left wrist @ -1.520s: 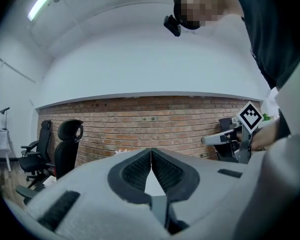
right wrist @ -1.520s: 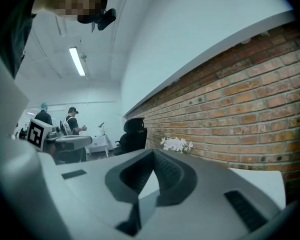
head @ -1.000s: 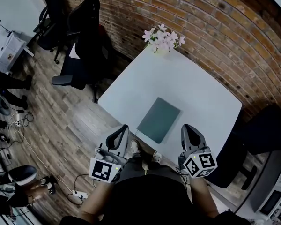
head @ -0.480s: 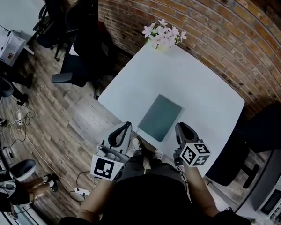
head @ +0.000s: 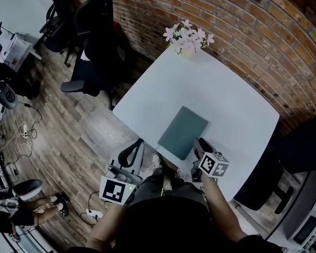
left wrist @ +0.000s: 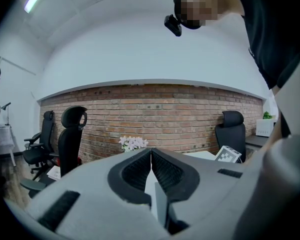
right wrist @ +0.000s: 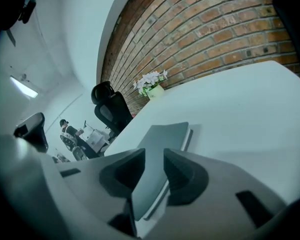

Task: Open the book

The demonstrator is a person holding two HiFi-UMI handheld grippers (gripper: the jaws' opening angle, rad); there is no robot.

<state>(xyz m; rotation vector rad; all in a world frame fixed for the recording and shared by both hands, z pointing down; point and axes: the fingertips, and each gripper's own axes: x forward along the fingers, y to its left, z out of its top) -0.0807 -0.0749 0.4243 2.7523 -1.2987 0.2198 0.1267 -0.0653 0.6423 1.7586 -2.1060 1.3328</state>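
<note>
A closed grey-green book [head: 183, 132] lies flat on the white table [head: 210, 88], close to its near edge. My right gripper [head: 199, 147] is low at the book's near right corner, pointing down at it. In the right gripper view the book [right wrist: 162, 136] runs away from me between the two jaws of the right gripper [right wrist: 154, 160]. Those jaws are opening, with a clear gap, and the pads do not press on the cover. My left gripper [head: 130, 154] hangs off the table's near left edge, apart from the book. The left gripper [left wrist: 151, 153] is shut on nothing.
A pot of pink flowers [head: 188, 37] stands at the table's far corner against the brick wall. Black office chairs [head: 95, 41] stand on the wooden floor to the left, another chair [head: 300, 146] to the right. Cables and a person's legs are at far left.
My right gripper has come down from above the table edge to the book's near right corner, rolled, and its jaws have parted. The left gripper has hardly moved.
</note>
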